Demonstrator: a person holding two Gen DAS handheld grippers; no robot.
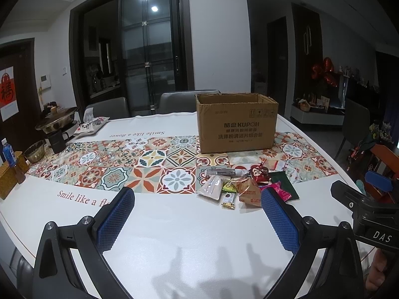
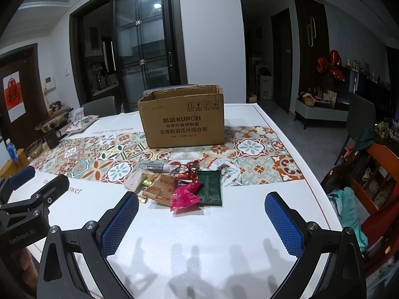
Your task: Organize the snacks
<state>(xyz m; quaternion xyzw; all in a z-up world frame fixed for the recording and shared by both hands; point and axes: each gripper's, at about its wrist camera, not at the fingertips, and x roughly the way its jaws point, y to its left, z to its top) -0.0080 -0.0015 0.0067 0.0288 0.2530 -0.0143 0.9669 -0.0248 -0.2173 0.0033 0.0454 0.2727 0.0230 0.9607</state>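
Left wrist view: your left gripper (image 1: 197, 214) stands wide, holding nothing, above the bare white worktop (image 1: 174, 236). The snack pile (image 1: 247, 186) lies ahead and to the right of centre, its near edge level with the right finger's tip but apart from it. The cardboard box (image 1: 237, 122), open at the top, stands beyond the pile in the upper middle of the frame. Your right gripper shows at the right edge.

Right wrist view: your right gripper (image 2: 202, 211) is likewise spread wide and empty. Here the pile sits almost straight ahead, centred between the fingers and just beyond their tips. The pink packet (image 2: 185, 196) is nearest, touching the dark green sachet (image 2: 210, 186), whose long axis runs away from you toward the box (roughly in line with the fingers). The box stands behind the pile, upper middle.

Judgement: the right gripper is the better aligned of the two. A forward reach should meet the pink packet first; the packets overlap, so a close could catch two.
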